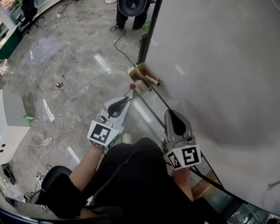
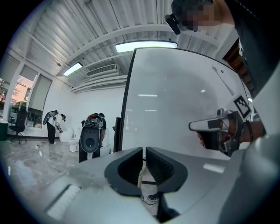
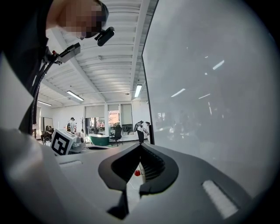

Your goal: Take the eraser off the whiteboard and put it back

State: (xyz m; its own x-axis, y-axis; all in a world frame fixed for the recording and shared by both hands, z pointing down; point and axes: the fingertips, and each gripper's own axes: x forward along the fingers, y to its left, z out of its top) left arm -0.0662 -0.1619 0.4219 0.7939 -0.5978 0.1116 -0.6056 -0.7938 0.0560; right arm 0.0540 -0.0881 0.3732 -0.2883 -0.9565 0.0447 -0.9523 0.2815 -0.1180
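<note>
Standing close against the whiteboard (image 1: 218, 65). Holding left gripper (image 2: 144, 152) off the whiteboard's front, jaws a thin slit apart, nothing between. Holding right gripper (image 3: 140, 147) nearer the whiteboard, almost alongside its face, jaws closed tip to tip, empty. Seeing eraser (image 1: 140, 73) at the whiteboard's bottom corner, on its lower edge, ahead of both grippers, untouched. Spotting a marker (image 1: 152, 80) just beside it, toward the whiteboard. Too small to confirm more. Noting cables (image 1: 65, 83) on the floor (image 1: 78, 39) left of the whiteboard. Also catching a person (image 1: 131, 11) past the whiteboard's far edge.
</note>
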